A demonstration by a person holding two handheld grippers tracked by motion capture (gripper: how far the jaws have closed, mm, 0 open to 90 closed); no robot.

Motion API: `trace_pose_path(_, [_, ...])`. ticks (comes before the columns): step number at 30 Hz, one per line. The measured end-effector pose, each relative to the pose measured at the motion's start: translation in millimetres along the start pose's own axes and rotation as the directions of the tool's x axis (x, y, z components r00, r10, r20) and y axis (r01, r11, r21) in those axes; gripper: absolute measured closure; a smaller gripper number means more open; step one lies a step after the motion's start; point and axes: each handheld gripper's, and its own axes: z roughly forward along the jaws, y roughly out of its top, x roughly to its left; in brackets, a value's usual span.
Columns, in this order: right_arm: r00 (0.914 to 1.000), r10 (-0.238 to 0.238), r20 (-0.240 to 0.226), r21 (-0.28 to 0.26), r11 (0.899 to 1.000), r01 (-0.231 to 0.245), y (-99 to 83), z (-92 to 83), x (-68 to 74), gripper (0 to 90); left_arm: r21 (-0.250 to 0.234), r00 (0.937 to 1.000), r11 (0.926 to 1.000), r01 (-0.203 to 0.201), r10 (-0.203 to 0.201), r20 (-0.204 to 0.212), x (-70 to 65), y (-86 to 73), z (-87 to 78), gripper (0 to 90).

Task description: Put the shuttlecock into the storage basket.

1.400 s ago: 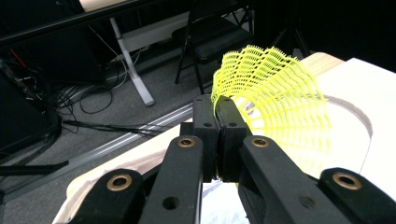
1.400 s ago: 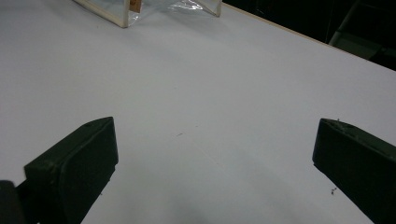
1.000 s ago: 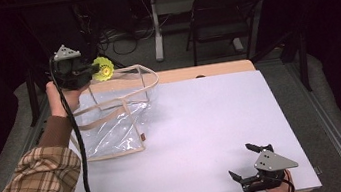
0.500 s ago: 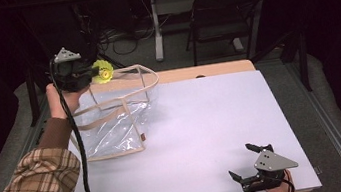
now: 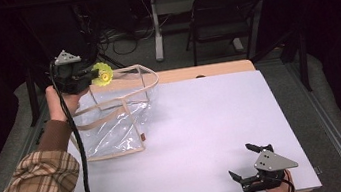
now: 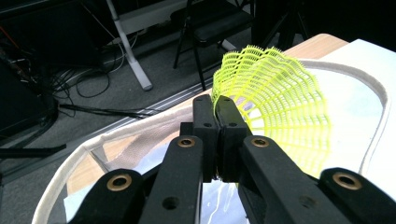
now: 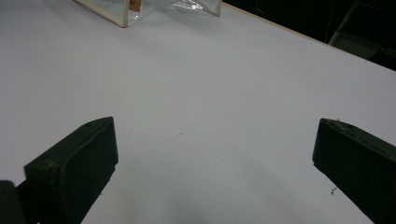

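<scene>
A: Key relation? Where's the shuttlecock?

B: Yellow mesh shuttlecock (image 6: 280,109) is pinched by its skirt edge in the left hand-held gripper (image 5: 86,79), jaws clamped tight on the mesh. Skirt fans out ahead and to the right of the jaw tips in the left gripper view.

A: And the bag?

B: Clear bag (image 5: 113,116) with the beige trim sits directly below and just ahead of that hand-held gripper. Its open rim (image 6: 327,66) curves around under the shuttlecock, mouth tilted up. So the target lies down and forward, near.

A: Long axis?

B: Shuttlecock axis looks roughly level, pointing off to the right of the jaws. Cork end hidden, can't tell exactly.

A: Nearer hand?

B: Left, easily. Right hand-held gripper (image 5: 249,165) is well apart from the bag, low at the near right corner of the worktop (image 5: 222,119), jaws spread wide, holding nothing.

A: Left arm pose?

B: Plaid-sleeved forearm (image 5: 35,190) reaches forward, hand raised above the bag's far-left rim, hand-held gripper about level.

A: Next move?

B: My guess: lower it into the mouth and let go.
</scene>
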Motion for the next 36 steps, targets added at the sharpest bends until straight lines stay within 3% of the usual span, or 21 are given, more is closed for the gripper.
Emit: trace_pose_path(36, [1.0000, -0.002, 0.000, 0.002, 1.000, 0.002, 0.1, 0.2, 0.2, 0.0, 0.086, 0.9995, 0.9960, -0.025, 0.023, 0.019, -5.1, -6.0, 5.9, 88.9])
